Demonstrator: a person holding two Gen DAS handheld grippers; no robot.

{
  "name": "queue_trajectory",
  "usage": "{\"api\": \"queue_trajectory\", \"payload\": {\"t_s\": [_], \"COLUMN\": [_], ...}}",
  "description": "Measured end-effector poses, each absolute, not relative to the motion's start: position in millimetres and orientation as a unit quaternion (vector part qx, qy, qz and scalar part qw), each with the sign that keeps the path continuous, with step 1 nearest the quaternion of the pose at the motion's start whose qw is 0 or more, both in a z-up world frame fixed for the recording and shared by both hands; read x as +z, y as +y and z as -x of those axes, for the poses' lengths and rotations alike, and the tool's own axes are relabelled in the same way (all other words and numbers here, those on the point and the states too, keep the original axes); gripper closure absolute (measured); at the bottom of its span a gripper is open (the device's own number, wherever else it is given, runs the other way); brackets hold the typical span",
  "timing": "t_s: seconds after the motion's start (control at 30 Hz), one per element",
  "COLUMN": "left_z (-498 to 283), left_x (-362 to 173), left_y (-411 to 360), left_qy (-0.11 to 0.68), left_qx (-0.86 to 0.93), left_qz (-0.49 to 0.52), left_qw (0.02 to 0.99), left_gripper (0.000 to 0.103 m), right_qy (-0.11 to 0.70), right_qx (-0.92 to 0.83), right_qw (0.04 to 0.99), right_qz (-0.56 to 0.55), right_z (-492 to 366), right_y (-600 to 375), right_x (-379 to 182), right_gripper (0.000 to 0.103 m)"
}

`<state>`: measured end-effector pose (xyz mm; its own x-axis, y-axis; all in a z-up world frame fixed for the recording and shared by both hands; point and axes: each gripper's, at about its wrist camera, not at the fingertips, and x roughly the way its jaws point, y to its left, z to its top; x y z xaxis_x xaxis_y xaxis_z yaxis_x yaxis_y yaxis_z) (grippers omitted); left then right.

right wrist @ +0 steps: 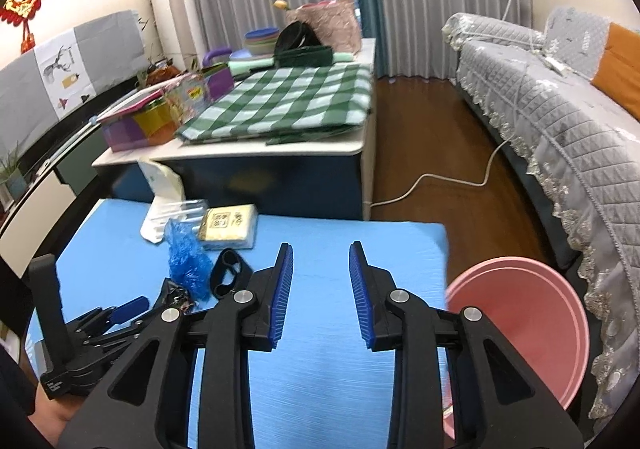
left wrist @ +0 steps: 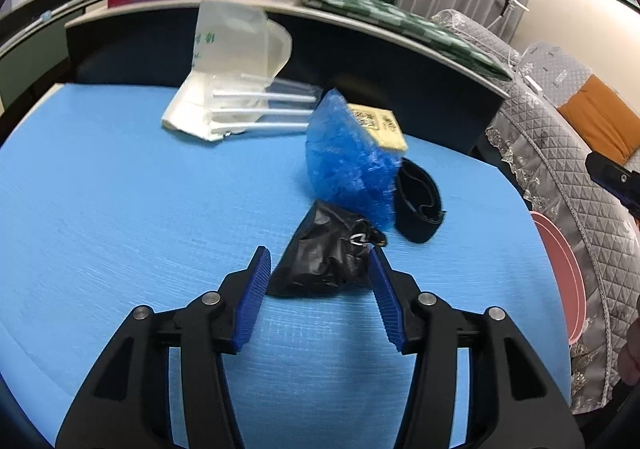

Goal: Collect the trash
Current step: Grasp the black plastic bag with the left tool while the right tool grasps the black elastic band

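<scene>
A crumpled black plastic bag (left wrist: 326,259) lies on the blue table (left wrist: 120,189). My left gripper (left wrist: 320,265) is open, its jaws on either side of the bag. Behind the bag stand a blue crumpled plastic piece (left wrist: 346,161), a black strap roll (left wrist: 418,205), a yellow packet (left wrist: 378,125) and a clear bag with white straws (left wrist: 236,89). My right gripper (right wrist: 321,269) is open and empty above the table's right part. The black bag (right wrist: 174,291), blue plastic (right wrist: 186,253), strap roll (right wrist: 230,277) and yellow packet (right wrist: 228,227) also show in the right wrist view, with the left gripper (right wrist: 132,307) beside the bag.
A pink bin (right wrist: 516,325) stands on the floor at the table's right edge, also visible in the left wrist view (left wrist: 560,269). A higher desk (right wrist: 256,153) with a green checked cloth (right wrist: 280,101) and boxes stands behind. A grey covered sofa (right wrist: 560,121) is on the right.
</scene>
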<state>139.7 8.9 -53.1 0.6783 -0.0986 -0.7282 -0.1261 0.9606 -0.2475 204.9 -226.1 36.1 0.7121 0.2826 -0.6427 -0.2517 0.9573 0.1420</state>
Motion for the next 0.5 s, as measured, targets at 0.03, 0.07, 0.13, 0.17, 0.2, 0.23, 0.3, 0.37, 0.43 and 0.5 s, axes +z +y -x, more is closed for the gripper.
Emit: {"api": "queue_trajectory", "payload": {"t_s": [0.03, 0.07, 0.13, 0.17, 0.2, 0.23, 0.3, 0.37, 0.43, 0.5], "left_z": [-140.7, -142.0, -143.2, -143.8, -144.0, -143.1, -141.0, -136.9, -133.3, -129.5], "left_x": [-55.2, -57.6, -58.5, -58.1, -57.9, -57.9, -58.6, -58.6, -57.3, -55.9], "left_y": [11.5, 14.0, 15.8, 15.6, 16.0, 17.9, 22.1, 27.8, 31.9, 37.6], "left_qy": [0.403, 0.407, 0.412, 0.416, 0.418, 0.42, 0.423, 0.424, 0.424, 0.425], "left_qx": [0.008, 0.006, 0.002, -0.001, -0.001, -0.004, -0.002, 0.001, 0.007, 0.015], "left_qz": [0.146, 0.154, 0.155, 0.152, 0.152, 0.156, 0.158, 0.16, 0.159, 0.157], "left_qw": [0.903, 0.9, 0.898, 0.897, 0.896, 0.894, 0.892, 0.891, 0.891, 0.891], "left_gripper": [0.053, 0.053, 0.053, 0.055, 0.059, 0.063, 0.065, 0.067, 0.067, 0.067], "right_qy": [0.353, 0.354, 0.357, 0.359, 0.361, 0.364, 0.369, 0.375, 0.38, 0.387], "right_qx": [0.148, 0.151, 0.155, 0.158, 0.161, 0.164, 0.17, 0.178, 0.184, 0.19], "right_qw": [0.924, 0.923, 0.921, 0.92, 0.918, 0.917, 0.914, 0.91, 0.906, 0.902], "right_qz": [-0.021, -0.02, -0.015, -0.013, -0.012, -0.01, -0.002, 0.003, 0.008, 0.018], "right_z": [-206.4, -207.4, -210.2, -212.0, -213.0, -214.3, -216.3, -217.7, -219.3, -220.8], "right_y": [-222.2, -218.0, -208.1, -201.7, -197.3, -192.1, -179.9, -167.2, -157.3, -145.8], "right_x": [34.5, 32.8, 29.5, 27.2, 25.6, 23.6, 18.9, 13.8, 9.2, 1.9], "right_gripper": [0.063, 0.062, 0.06, 0.059, 0.058, 0.057, 0.055, 0.053, 0.051, 0.049]}}
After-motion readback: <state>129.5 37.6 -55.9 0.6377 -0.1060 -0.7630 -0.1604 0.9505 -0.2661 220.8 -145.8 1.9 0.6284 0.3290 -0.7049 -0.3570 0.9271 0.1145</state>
